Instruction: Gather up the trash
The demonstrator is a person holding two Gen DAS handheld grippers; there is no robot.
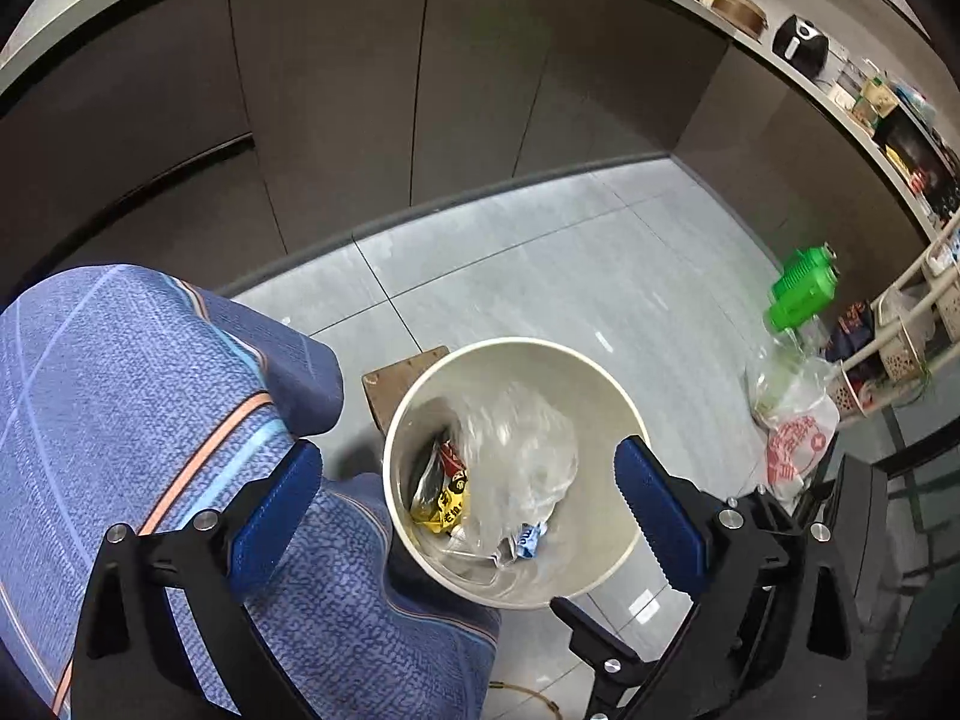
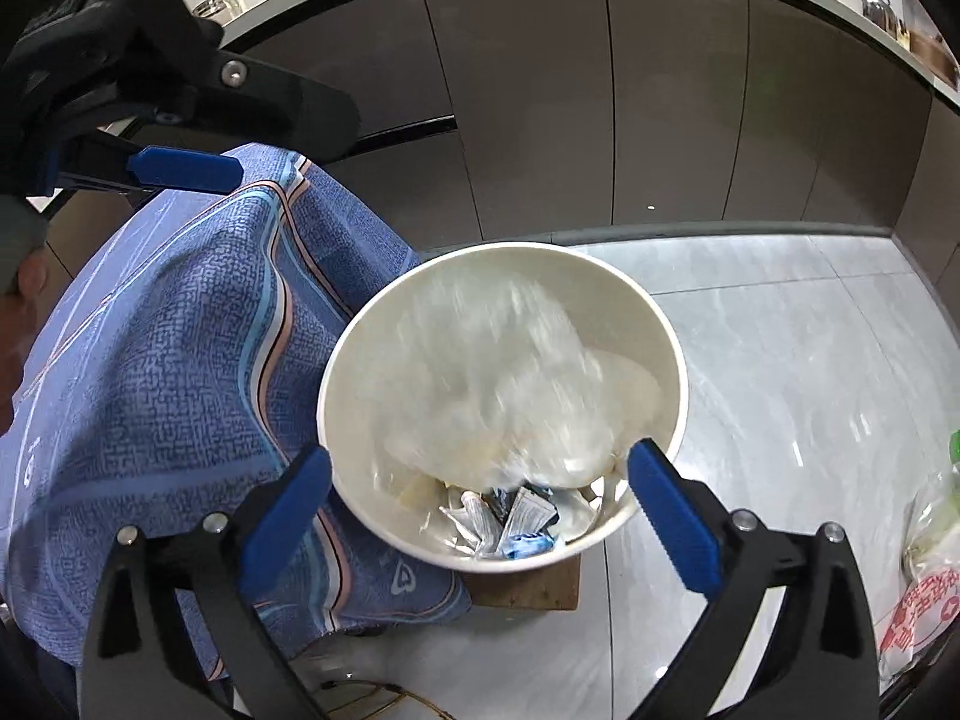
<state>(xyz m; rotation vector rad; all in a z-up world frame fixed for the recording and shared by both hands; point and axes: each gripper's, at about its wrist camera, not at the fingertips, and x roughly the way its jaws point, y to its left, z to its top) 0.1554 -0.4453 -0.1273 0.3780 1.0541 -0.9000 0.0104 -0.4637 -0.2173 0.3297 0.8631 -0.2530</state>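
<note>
Trash: crumpled clear plastic bag plus small yellow, red and blue-white wrappers, lay inside round cream-white plastic bin. Bin stood on grey tiled floor, touching blue patterned cloth draped at left, over edge of brown board. Dark grey cabinet fronts ran behind. Green-capped clear bottle stood well apart at right, above red-printed plastic bag. Left gripper hovered over bin, jaws spread wide, empty. Right gripper likewise: jaws wide, holding nothing, blurred bag below.
</note>
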